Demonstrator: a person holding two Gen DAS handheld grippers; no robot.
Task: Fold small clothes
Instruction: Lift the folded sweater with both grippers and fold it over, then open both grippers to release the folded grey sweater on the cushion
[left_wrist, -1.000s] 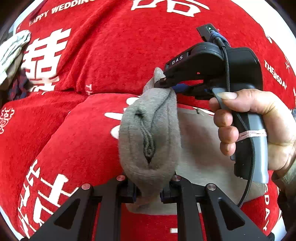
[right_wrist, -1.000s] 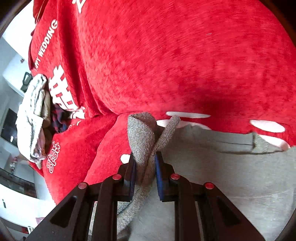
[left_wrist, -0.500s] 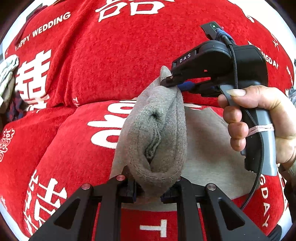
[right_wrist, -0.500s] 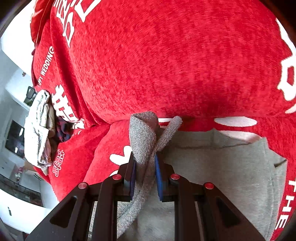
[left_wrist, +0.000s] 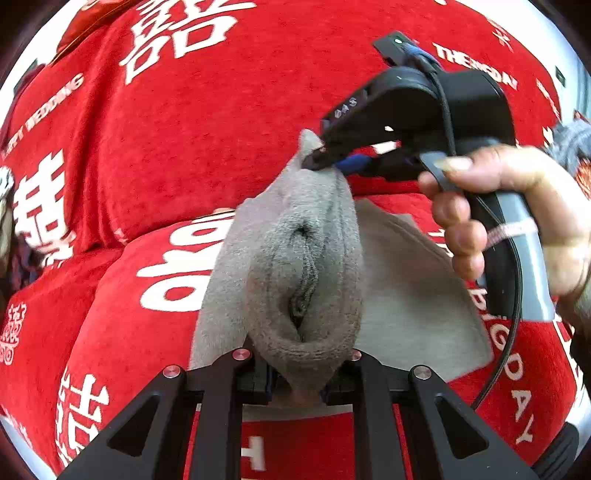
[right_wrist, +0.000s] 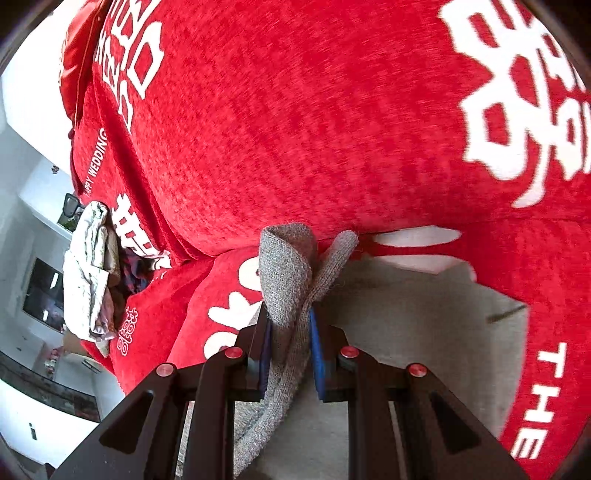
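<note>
Grey garment (left_wrist: 295, 266) between two clamped grippers, left (left_wrist: 295, 380) and right (right_wrist: 290, 350).

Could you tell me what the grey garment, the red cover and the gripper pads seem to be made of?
Grey garment: looks like knitted fabric, matte, with visible loops and a fuzzy inner face; it droops softly.
Red cover: seems a short-pile woven textile, chenille-like and matte, with printed white lettering.
Pads of the right hand-held gripper: blue, smooth, probably rubber or foam; hard to tell which.
</note>
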